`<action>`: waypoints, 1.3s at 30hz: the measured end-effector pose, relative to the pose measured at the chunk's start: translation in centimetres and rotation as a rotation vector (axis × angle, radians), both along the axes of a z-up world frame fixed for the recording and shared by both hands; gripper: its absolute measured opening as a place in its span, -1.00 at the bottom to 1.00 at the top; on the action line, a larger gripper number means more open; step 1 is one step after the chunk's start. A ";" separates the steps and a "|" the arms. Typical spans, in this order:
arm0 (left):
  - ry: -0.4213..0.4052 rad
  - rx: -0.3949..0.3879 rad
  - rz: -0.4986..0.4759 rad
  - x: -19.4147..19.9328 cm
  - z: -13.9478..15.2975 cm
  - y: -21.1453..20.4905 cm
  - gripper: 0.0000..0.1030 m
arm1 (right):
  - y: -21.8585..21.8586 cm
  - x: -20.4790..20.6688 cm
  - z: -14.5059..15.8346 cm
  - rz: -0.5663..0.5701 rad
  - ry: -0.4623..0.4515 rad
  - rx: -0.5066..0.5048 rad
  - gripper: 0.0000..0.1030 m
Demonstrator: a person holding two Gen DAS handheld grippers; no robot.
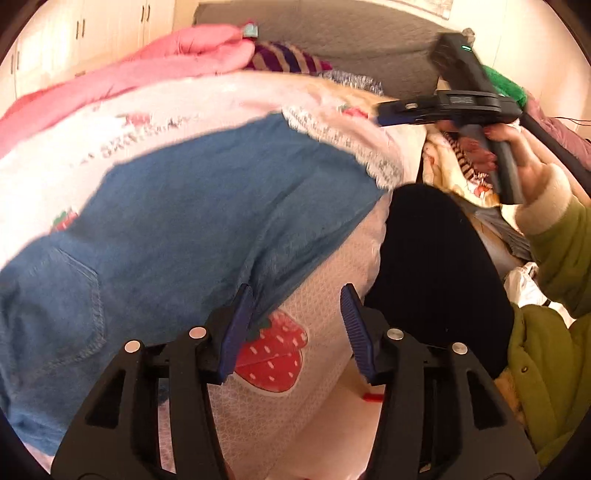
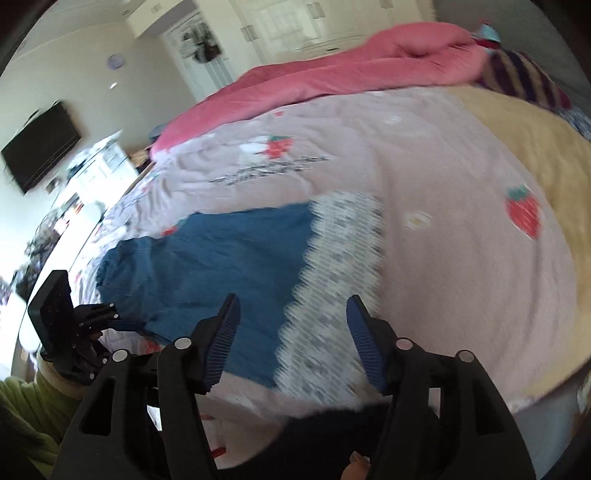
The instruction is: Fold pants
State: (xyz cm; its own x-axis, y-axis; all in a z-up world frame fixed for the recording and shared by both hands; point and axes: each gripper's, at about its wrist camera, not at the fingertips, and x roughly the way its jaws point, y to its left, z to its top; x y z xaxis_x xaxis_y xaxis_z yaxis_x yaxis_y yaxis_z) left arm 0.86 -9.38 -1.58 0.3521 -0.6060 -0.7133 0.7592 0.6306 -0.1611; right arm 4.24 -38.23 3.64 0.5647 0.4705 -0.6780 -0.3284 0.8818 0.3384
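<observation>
**Jeans flat on bed, both grippers empty**

Surface: a bed w/ pale pink strawberry-print quilt [image 2: 424,266]. Blue denim pants [image 1: 177,206] lie spread on it near the front edge, back pocket up in left wrist view, one end lying by a white/grey patterned band of the quilt. Right view blurry, so fabric detail unclear.

Left gripper [image 1: 291,332]: jaws open, nothing btwn them, hovering over quilt just beside the pants edge. Right gripper [image 2: 291,339]: jaws open, empty, above the pants + patterned band; also seen from left cam at upper right, held in person's hand [image 1: 524,162], olive-green sleeve.

Far side of bed: pink duvet [image 2: 332,74] bunched along the edge, purple/tan striped cloth [image 2: 524,77] next to it, yellow blanket [image 2: 546,155] on right.

Room: white cupboards [image 2: 295,26] behind bed, wall-mounted TV [image 2: 40,147] at left, cluttered white shelving below it.
</observation>
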 end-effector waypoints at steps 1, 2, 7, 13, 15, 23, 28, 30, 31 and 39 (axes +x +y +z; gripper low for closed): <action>-0.009 -0.008 0.014 0.1 0.4 0.2 -0.19 | 1.1 0.8 0.2 0.027 -0.005 -0.002 0.14; -0.026 -0.016 0.043 0.4 0.9 0.7 -0.10 | 3.1 2.1 0.5 0.076 -0.015 -0.004 0.14; -0.010 -0.054 0.236 2.9 1.3 4.5 0.08 | 11.6 8.9 0.8 0.245 0.014 -0.024 0.21; 0.091 0.021 0.403 5.3 -0.7 7.0 -0.38 | 19.4 17.2 -1.5 0.303 0.158 -0.084 0.21; 0.117 0.056 0.437 5.8 -1.5 7.6 -0.62 | 20.6 19.4 -2.6 0.287 0.232 -0.090 0.19; 0.141 0.040 0.446 6.3 -2.1 9.0 -0.68 | 22.6 20.5 -4.5 0.339 0.310 -0.106 -0.92; 0.146 0.028 0.459 6.3 -2.3 9.2 -0.68 | 22.8 22.3 -4.3 0.256 0.219 -0.139 -0.98; 0.145 0.028 0.460 6.4 -2.3 9.2 -0.68 | 22.8 22.9 -5.6 0.253 0.256 -0.140 -0.98; 0.146 0.027 0.461 6.4 -2.3 9.1 -0.68 | 22.7 22.9 -5.9 0.253 0.262 -0.135 -0.98; 0.075 -0.032 0.452 5.6 -0.6 9.4 -0.21 | 11.4 17.6 0.1 0.128 0.074 0.083 -0.05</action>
